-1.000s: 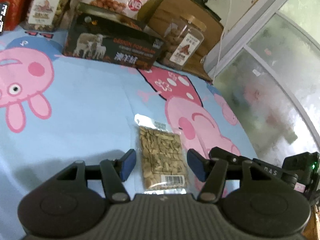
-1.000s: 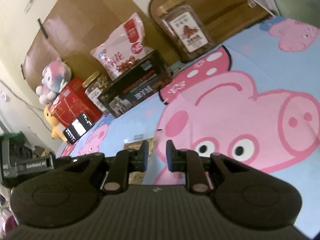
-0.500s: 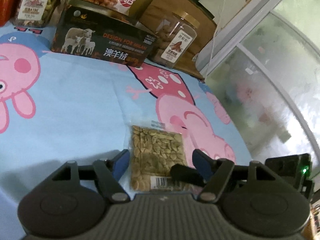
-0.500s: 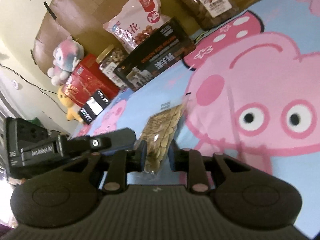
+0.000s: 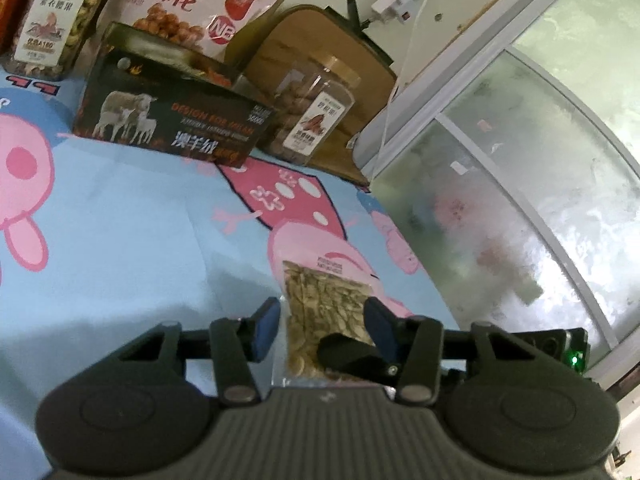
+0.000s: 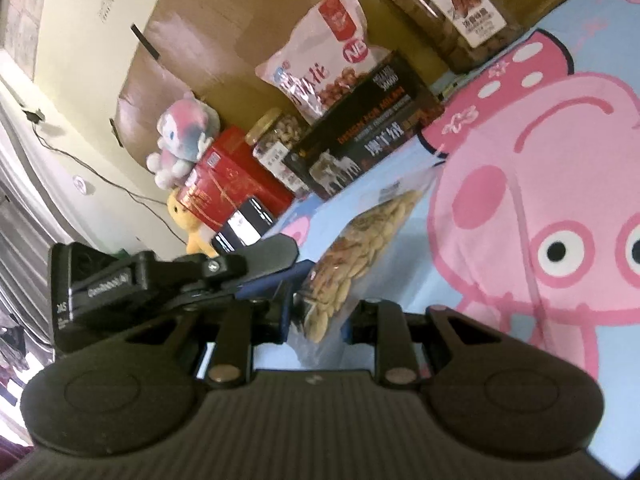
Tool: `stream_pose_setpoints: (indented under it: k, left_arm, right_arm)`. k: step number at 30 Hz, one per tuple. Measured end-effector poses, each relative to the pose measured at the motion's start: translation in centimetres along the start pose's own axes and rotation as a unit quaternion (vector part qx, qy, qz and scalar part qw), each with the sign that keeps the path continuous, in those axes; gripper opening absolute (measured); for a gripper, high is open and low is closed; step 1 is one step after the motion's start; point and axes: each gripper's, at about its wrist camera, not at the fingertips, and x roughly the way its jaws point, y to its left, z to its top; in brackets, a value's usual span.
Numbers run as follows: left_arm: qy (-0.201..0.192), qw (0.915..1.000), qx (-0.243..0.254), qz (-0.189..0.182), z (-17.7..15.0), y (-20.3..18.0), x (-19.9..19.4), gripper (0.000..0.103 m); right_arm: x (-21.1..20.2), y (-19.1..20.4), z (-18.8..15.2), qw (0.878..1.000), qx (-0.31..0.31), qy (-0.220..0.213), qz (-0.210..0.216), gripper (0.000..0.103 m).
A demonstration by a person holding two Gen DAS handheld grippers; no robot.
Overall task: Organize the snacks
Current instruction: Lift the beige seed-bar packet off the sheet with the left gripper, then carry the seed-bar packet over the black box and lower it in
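A clear packet of pale seeds (image 5: 320, 300) is held up off the blue cartoon-pig sheet (image 5: 120, 216). My right gripper (image 6: 318, 314) is shut on the packet's (image 6: 360, 248) near end and holds it tilted on edge. One right finger (image 5: 348, 350) shows in the left wrist view, pressed on the packet. My left gripper (image 5: 324, 322) is open, its blue pads either side of the packet, not touching it. The left gripper's body (image 6: 160, 276) shows at the left of the right wrist view.
Along the back stand a dark sheep box (image 5: 172, 120), a white-and-pink snack bag (image 5: 196, 4), a nut jar (image 5: 52, 28) at left and a second jar (image 5: 316, 116) at right. A red box (image 6: 232, 176) and plush toys (image 6: 182, 136) stand further left. A glass door (image 5: 520, 200) borders the right side.
My right gripper has come in, closed on the packet's near end and lifted it off the sheet. The left gripper has stayed open around it.
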Motion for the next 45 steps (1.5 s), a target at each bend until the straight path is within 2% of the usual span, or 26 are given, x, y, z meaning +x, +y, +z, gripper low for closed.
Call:
stream_pose_setpoints:
  k: [2, 12, 37, 41, 45]
  left_arm:
    - [-0.007, 0.9999, 0.007, 0.002, 0.1, -0.4, -0.3, 0.042]
    - [-0.027, 0.9995, 0.011, 0.016, 0.5, -0.3, -2.2, 0.042]
    - [-0.028, 0.9993, 0.017, 0.019, 0.4, -1.0, -2.6, 0.043]
    - [-0.045, 0.9981, 0.032, 0.026, 1.5, -1.3, -3.3, 0.043]
    - [-0.064, 0.9961, 0.042, 0.043, 4.4, -0.5, -3.4, 0.043]
  right_arm:
    - [0.0, 0.2, 0.1, 1.0, -0.006, -0.003, 0.0, 0.027]
    - [1.1, 1.7, 0.7, 0.999, -0.034, -0.003, 0.016, 0.025]
    - [1.1, 2.3, 0.7, 0.999, -0.049, 0.001, 0.016, 0.027]
    - [1.5, 3.2, 1.5, 0.998, -0.066, 0.003, 0.018, 0.027]
    - [3.6, 4.4, 3.6, 0.995, -0.095, 0.004, 0.021, 0.027]
